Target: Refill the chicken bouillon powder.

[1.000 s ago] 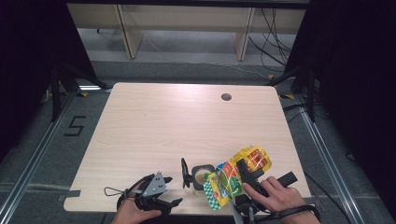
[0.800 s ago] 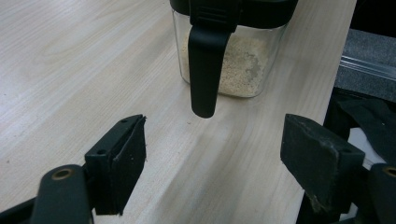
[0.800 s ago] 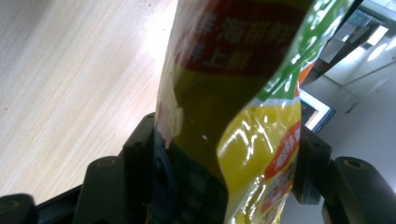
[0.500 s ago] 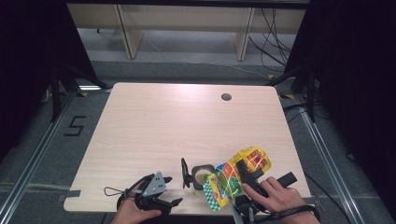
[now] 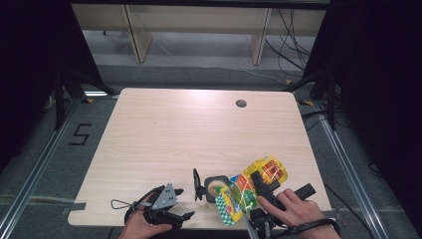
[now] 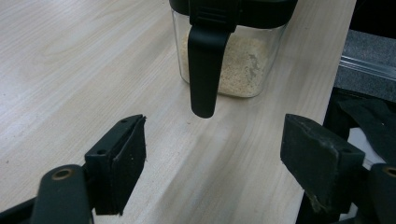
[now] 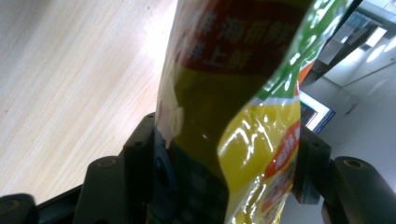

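Pale wooden table (image 5: 164,134), dark round hole (image 5: 241,103), perhaps a cable grommet.

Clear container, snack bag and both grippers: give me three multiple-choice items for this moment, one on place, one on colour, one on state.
1. Where does the clear container stand?
A. near the table's front edge
B. by the round hole
C. at the far left corner

2. What colour is the container's handle?
A. white
B. black
C. red

3. How are the grippers?
A. both open
B. left shut, right open
C. left gripper open, right gripper shut on the snack bag

Key: 1 A, the high view shows it close to the front edge of the table; 2 B, the left gripper view shows it black; 3 C, the left jaws stand apart, the right jaws pinch the bag.
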